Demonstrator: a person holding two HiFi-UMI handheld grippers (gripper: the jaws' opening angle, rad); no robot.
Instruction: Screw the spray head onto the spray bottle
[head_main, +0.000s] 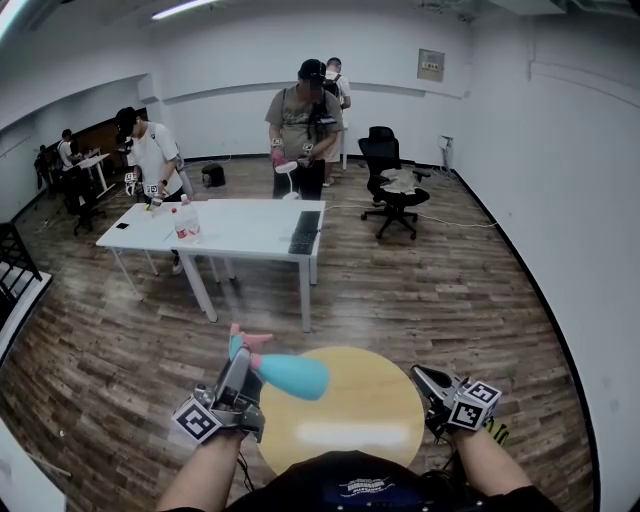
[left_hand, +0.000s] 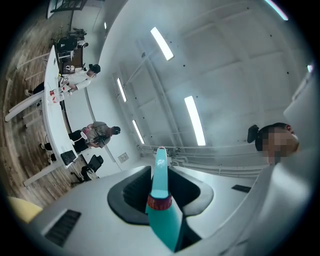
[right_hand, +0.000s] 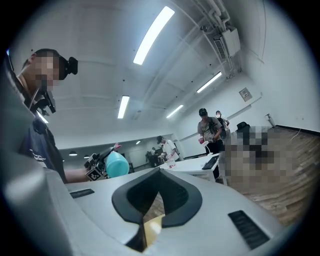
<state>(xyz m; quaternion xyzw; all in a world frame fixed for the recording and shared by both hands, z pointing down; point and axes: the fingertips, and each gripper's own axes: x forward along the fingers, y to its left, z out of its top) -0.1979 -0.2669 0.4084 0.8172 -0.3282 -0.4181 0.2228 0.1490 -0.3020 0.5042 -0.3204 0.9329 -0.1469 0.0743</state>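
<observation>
A teal spray bottle (head_main: 292, 375) with a pink spray head (head_main: 243, 340) on it lies sideways above the round yellow table (head_main: 372, 402), its bottom end pointing right. My left gripper (head_main: 238, 364) is shut on it near the neck. In the left gripper view the bottle (left_hand: 165, 220) runs up between the jaws, a red collar (left_hand: 159, 202) round its neck. The right gripper view shows the same bottle (right_hand: 117, 164) at the left, held up in the air. My right gripper (head_main: 420, 377) hovers at the table's right edge, shut with nothing in it (right_hand: 150, 220).
A white table (head_main: 245, 228) with a keyboard and small bottles stands further back. Two people work beside it and others stand at the far left. A black office chair (head_main: 392, 182) sits at the back right on the wooden floor.
</observation>
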